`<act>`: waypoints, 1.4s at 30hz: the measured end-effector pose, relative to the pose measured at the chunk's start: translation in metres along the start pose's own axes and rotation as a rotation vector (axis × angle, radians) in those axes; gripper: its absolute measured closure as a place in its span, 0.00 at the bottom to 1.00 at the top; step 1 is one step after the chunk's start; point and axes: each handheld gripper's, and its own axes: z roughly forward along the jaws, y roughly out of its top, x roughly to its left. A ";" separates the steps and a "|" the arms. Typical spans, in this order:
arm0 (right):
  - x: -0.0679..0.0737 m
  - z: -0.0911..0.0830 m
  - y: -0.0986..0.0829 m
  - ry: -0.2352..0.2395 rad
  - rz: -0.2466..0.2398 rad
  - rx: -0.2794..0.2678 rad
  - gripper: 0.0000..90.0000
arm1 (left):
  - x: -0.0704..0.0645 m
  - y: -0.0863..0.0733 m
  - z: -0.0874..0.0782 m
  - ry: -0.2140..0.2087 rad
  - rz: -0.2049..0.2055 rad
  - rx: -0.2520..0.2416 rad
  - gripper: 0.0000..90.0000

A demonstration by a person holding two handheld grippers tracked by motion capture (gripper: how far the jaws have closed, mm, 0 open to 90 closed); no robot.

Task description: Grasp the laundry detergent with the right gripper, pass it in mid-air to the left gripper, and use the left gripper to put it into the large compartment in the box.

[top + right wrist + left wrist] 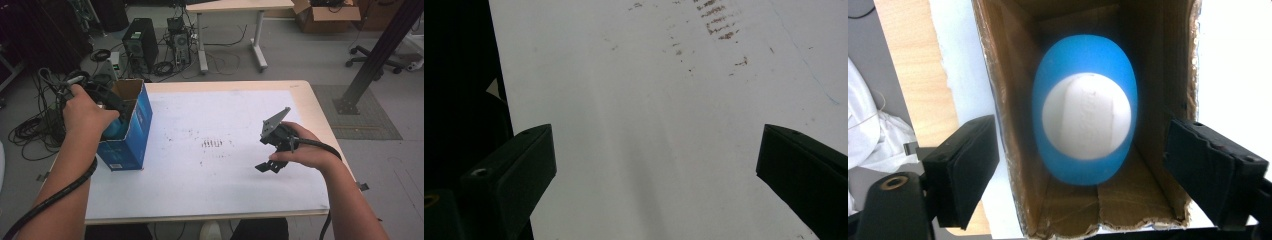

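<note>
I have my left gripper up over the open top of the blue box, which stands on the left side of the table. Looking down along it, I see a blue egg-shaped thing with a white patch on it, sitting down inside the box between the brown card walls. The jaws of this gripper are spread wide and hold nothing; in that view one sits out past each side wall of the box. I think I am at the reaching step, just about to go in for the egg thing. Next I need to bring the jaws closer in so they fit between the walls, go down straight, and pinch the egg thing on its two sides. It looks round and smooth, so it may slip if I grab it off the middle. My right gripper rests low over the white sheet on the right side, well apart from the box, with its jaws spread too and nothing in them
</note>
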 end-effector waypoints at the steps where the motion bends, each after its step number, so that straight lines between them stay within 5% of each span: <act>1: 0.000 0.000 0.000 0.000 0.001 0.001 0.03 | 0.000 -0.001 -0.001 -0.001 0.003 -0.001 0.15; 26: 0.004 -0.004 0.007 -0.002 -0.013 0.001 0.03 | -0.011 -0.007 -0.030 0.037 0.115 -0.054 0.02; 32: 0.003 -0.004 0.007 -0.002 -0.011 0.005 0.03 | -0.024 -0.006 -0.038 0.015 0.232 -0.119 0.00; 35: 0.003 -0.005 0.006 -0.003 -0.010 0.007 0.03 | -0.035 -0.005 -0.046 -0.033 0.313 -0.151 0.00; 38: 0.002 -0.008 0.006 -0.005 -0.012 0.008 0.03 | -0.049 -0.004 -0.054 -0.074 0.436 -0.169 0.00; 42: 0.001 -0.011 0.006 -0.007 -0.013 0.014 0.03 | -0.075 -0.009 -0.067 -0.049 0.620 -0.220 0.00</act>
